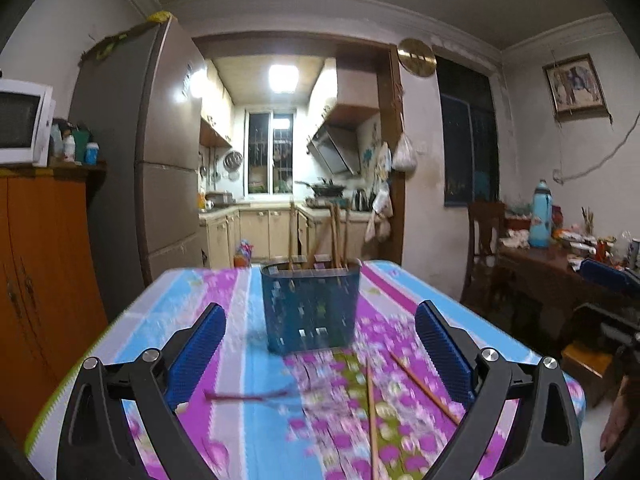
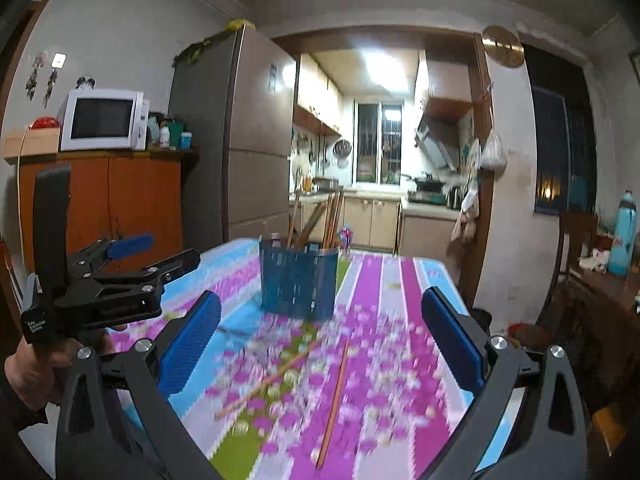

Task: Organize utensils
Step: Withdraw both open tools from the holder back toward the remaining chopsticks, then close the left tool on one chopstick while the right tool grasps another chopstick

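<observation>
A blue slotted utensil holder stands on the flowered tablecloth and holds several wooden chopsticks. It also shows in the right wrist view. Two loose chopsticks lie in front of it: one straight, one slanted right. In the right wrist view they are one slanted and one straight. A thin dark stick lies at left. My left gripper is open and empty, short of the holder. My right gripper is open and empty above the loose chopsticks.
The left gripper's body is at the right view's left side. A fridge and an orange cabinet with a microwave stand left of the table. A cluttered wooden side table stands right. The table's edge runs near left.
</observation>
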A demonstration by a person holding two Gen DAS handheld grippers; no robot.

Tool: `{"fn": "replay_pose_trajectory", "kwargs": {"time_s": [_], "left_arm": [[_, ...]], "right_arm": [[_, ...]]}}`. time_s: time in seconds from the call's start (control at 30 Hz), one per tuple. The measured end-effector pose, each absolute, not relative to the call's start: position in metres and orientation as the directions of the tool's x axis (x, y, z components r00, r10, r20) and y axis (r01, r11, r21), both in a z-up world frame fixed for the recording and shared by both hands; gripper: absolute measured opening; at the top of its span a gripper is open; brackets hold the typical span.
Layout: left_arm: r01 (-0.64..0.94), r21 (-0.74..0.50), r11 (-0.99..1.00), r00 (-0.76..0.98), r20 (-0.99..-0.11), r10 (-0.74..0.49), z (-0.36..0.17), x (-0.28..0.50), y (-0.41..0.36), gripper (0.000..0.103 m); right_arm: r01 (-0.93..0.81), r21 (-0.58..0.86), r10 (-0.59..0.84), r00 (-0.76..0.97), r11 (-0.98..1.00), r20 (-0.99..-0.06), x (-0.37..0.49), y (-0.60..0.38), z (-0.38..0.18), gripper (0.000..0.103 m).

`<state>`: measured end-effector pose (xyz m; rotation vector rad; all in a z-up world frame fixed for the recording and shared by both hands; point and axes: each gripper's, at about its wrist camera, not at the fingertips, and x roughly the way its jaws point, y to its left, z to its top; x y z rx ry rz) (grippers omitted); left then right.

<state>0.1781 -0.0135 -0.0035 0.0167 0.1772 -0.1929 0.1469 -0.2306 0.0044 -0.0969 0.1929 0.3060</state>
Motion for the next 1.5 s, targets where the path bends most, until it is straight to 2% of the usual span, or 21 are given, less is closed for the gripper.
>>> {"fn": "replay_pose_trajectory", "kwargs": {"time_s": [0.43,0.53,0.63,0.67,0.73,0.8,0.97,1.1,1.23,1.33,1.37,1.4,1.5], "left_arm": [[0.25,0.004,0.968,0.927,-0.29,-0.238,-0.082,0.164,-0.023,0.095],[0.261,0.007,0.965,0.92,-0.306,-0.246,-0.095,0.162,-0.025,0.095],[0.276,0.01,0.961,0.912,-0.32,-0.258,-0.106,0.161,-0.027,0.095],[0.281,0.014,0.96,0.909,-0.325,-0.261,-0.109,0.161,-0.028,0.093],[0.293,0.015,0.956,0.898,-0.346,-0.27,-0.119,0.162,-0.029,0.089],[0.318,0.008,0.948,0.881,-0.373,-0.292,-0.13,0.163,-0.03,0.077],[0.365,-0.002,0.931,0.855,-0.395,-0.336,-0.145,0.163,-0.036,0.057],[0.378,-0.026,0.925,0.837,-0.418,-0.354,-0.155,0.172,-0.039,0.046],[0.384,-0.026,0.923,0.838,-0.409,-0.36,-0.157,0.173,-0.042,0.042],[0.387,-0.038,0.921,0.837,-0.404,-0.368,-0.158,0.174,-0.043,0.026],[0.385,-0.037,0.922,0.839,-0.403,-0.367,-0.157,0.174,-0.043,0.017],[0.384,-0.036,0.923,0.84,-0.402,-0.366,-0.158,0.174,-0.044,0.013],[0.38,-0.034,0.925,0.845,-0.394,-0.361,-0.157,0.174,-0.044,0.013]], "right_arm": [[-0.298,-0.033,0.275,0.915,0.954,-0.295,0.138,-0.227,-0.073,0.097],[-0.3,-0.035,0.276,0.913,0.953,-0.301,0.137,-0.227,-0.082,0.094],[-0.298,-0.028,0.275,0.909,0.954,-0.313,0.138,-0.227,-0.089,0.089],[-0.3,-0.02,0.278,0.905,0.954,-0.321,0.139,-0.228,-0.092,0.084],[-0.295,-0.014,0.272,0.897,0.955,-0.347,0.143,-0.229,-0.1,0.073],[-0.301,-0.002,0.277,0.881,0.954,-0.383,0.148,-0.229,-0.111,0.058],[-0.303,0.011,0.277,0.854,0.953,-0.441,0.156,-0.231,-0.131,0.038],[-0.297,0.033,0.278,0.84,0.954,-0.466,0.163,-0.234,-0.141,0.031],[-0.292,0.045,0.277,0.834,0.955,-0.477,0.166,-0.236,-0.146,0.027],[-0.288,0.045,0.274,0.835,0.957,-0.478,0.167,-0.237,-0.145,0.024],[-0.285,0.047,0.272,0.835,0.957,-0.478,0.167,-0.237,-0.145,0.023],[-0.283,0.048,0.271,0.837,0.958,-0.476,0.166,-0.237,-0.145,0.022],[-0.274,0.046,0.263,0.84,0.961,-0.474,0.166,-0.237,-0.146,0.022]]}}
